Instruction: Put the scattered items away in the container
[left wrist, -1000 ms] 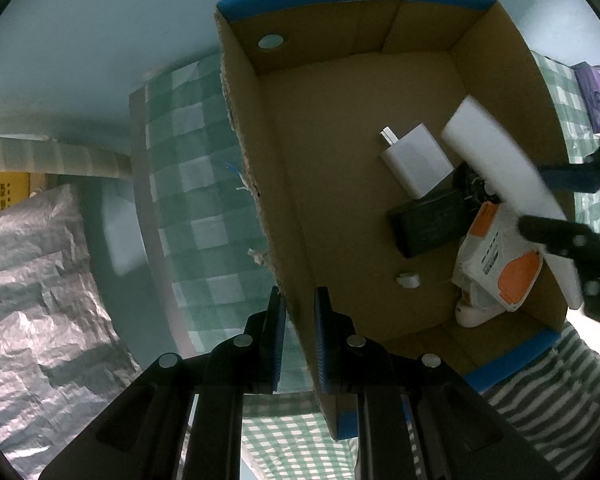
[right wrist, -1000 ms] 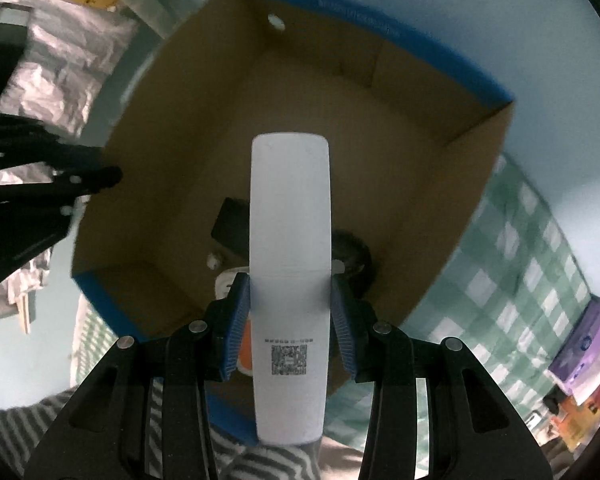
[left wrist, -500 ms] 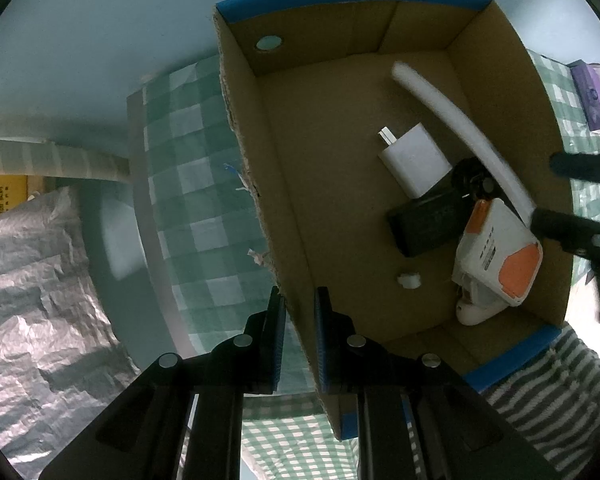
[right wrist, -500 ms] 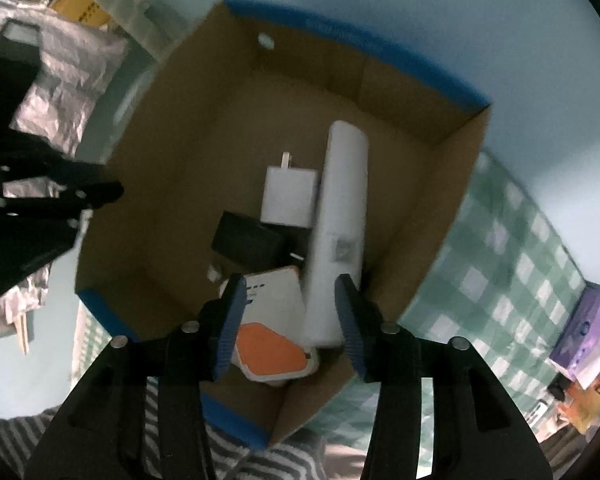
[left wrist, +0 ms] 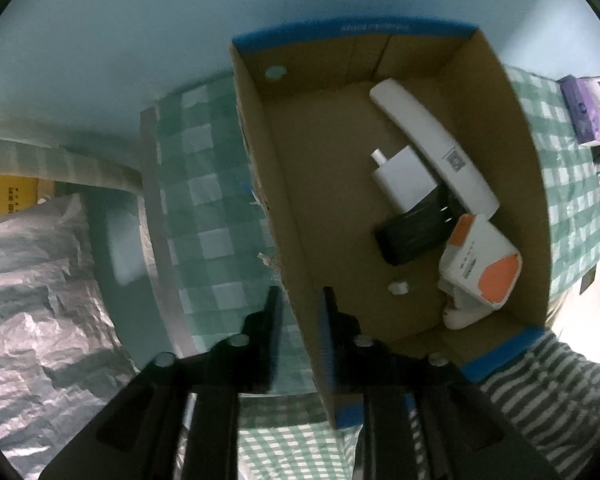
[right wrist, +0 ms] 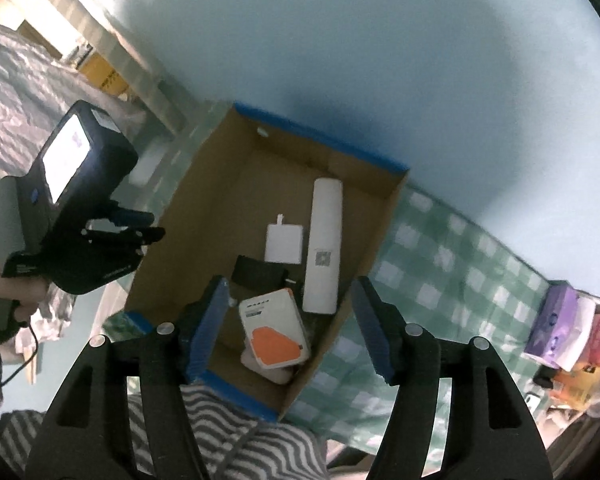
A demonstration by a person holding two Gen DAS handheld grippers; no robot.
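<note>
A cardboard box [left wrist: 352,28] with a blue-taped rim stands on a green checked cloth. Inside it lie a long white remote [left wrist: 432,148], a white charger [left wrist: 404,176], a black block [left wrist: 412,232], an orange-and-white device [left wrist: 480,272] and a small white piece [left wrist: 398,287]. My left gripper [left wrist: 300,308] straddles the box's left wall; its jaws are opening, and cloth shows between one pad and the wall. My right gripper [right wrist: 290,292] hangs above the box [right wrist: 320,140], its jaws opening with nothing between them. The remote [right wrist: 324,240] lies free below it.
The checked cloth [right wrist: 440,264] runs right of the box to a purple tissue pack [right wrist: 552,320] and a cluster of small goods. A crinkled silver sheet [left wrist: 32,280] lies at the left. Striped fabric [right wrist: 240,432] lies near the box's front corner. A pale blue wall stands behind.
The right gripper let go of the white remote, which dropped into the box beside the charger, then rose with its jaws spreading. The left jaws widened around the box wall.
</note>
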